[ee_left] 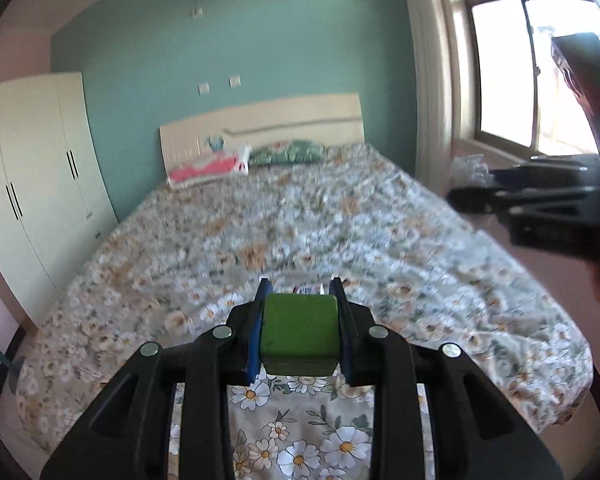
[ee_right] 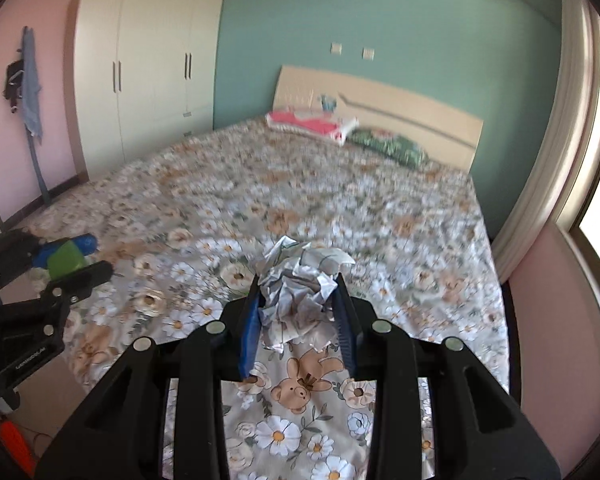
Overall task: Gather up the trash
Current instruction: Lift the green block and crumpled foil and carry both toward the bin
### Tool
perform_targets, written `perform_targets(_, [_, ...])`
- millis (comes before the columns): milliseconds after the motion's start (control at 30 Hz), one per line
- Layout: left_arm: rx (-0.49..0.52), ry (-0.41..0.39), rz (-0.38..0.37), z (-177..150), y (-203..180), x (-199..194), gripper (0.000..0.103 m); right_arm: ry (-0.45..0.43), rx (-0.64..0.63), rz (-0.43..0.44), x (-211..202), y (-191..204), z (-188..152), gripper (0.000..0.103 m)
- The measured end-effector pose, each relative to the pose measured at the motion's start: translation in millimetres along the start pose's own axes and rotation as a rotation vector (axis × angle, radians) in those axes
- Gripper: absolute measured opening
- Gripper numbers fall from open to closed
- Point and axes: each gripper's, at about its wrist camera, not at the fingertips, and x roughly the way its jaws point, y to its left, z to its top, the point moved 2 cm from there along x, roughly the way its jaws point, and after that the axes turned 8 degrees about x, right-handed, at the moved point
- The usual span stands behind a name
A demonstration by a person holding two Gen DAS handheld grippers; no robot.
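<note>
**A:** Above the foot of the bed [ee_left: 340,208], both units are loaded. Left gripper [ee_left: 300,292]: jaws pinching a green block [ee_left: 299,332], blue pads flat against its two sides. A scrap of printed wrapper shows just past the block, too small to read.

**B:** Right one?

**A:** Right gripper [ee_right: 296,284]: jaws clamped on a crumpled paper wad [ee_right: 300,292]. The wad bulges out above and beyond the fingertips and hangs a little below them.

**B:** Either item touching the bedding?

**A:** No. Both are held clear of the floral sheet [ee_right: 300,200]. In the right view the left unit sits at the left edge, with the green block visible in it, over the bed's corner.

**B:** What's around?

**A:** Sheet is rumpled, flowers and bears print. At the head end: red-and-white folded bedding [ee_left: 208,168] beside a green patterned pillow [ee_left: 288,152], both against the pale headboard [ee_left: 260,120]. White wardrobe [ee_right: 148,72] left of the bed, window [ee_left: 532,72] to the right, blue cloth [ee_right: 32,84] hanging on the pink wall.

**B:** Obstructions?

**A:** Bed surface between grippers and pillows looks bare, though motion blur hides fine detail. In the left view, the right unit's black body blocks part of the window side.
</note>
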Motion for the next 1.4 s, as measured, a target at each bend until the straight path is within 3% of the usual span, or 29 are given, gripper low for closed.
perform_targets(200, [0.021,-0.066,0.04,14,-8,-74,0.032,-0.064,-0.072,-0.002,-94,29,-6,0.034])
perform_targets(367, [0.031,-0.095,0.067,15,-11,-123,0.032,-0.089,-0.118,-0.01,-149,45,-21,0.034])
perform_targets(567, [0.049,-0.093,0.1,7,-15,-164,0.032,-0.088,-0.155,-0.009,-193,57,-44,0.034])
perform_targets(700, [0.048,-0.078,0.083,-8,-18,-179,0.032,-0.084,-0.183,-0.007,-215,68,-65,0.034])
perform_targets(1200, [0.095,0.072,0.06,-95,-24,-178,0.032,0.031,-0.196,0.05,-208,70,-144,0.034])
perform_targets(1400, [0.125,0.175,0.032,-138,-33,-150,0.032,0.115,-0.196,0.072,-182,78,-176,0.034])
